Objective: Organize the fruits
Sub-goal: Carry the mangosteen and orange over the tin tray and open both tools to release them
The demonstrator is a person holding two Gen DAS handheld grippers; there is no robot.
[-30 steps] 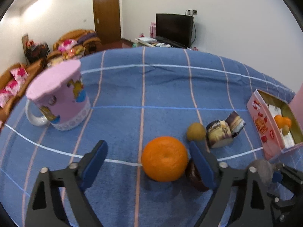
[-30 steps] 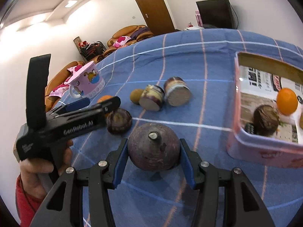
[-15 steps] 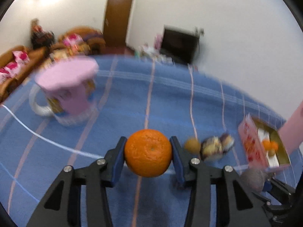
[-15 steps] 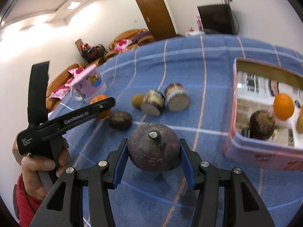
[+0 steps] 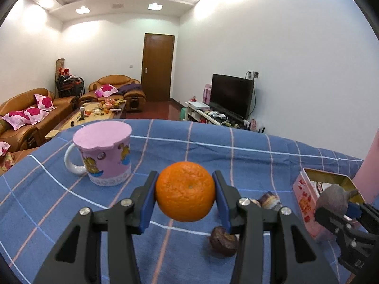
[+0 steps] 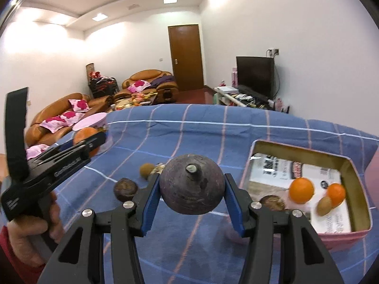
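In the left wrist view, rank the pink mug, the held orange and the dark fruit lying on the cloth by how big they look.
1. Pink mug and orange: alike; the orange is nearer, so unsure.
2. Dark fruit: smallest.

Orange (image 5: 185, 191) sat between my left gripper (image 5: 185, 197) fingers, mug (image 5: 104, 153) ahead-left on the cloth (image 5: 213, 156). Mangosteen (image 6: 191, 184) sat in my right gripper (image 6: 192, 201); tin (image 6: 355, 179) lay ahead-right, two oranges (image 6: 301, 190) inside. Loose fruit (image 6: 125, 189) lay ahead-left of it.
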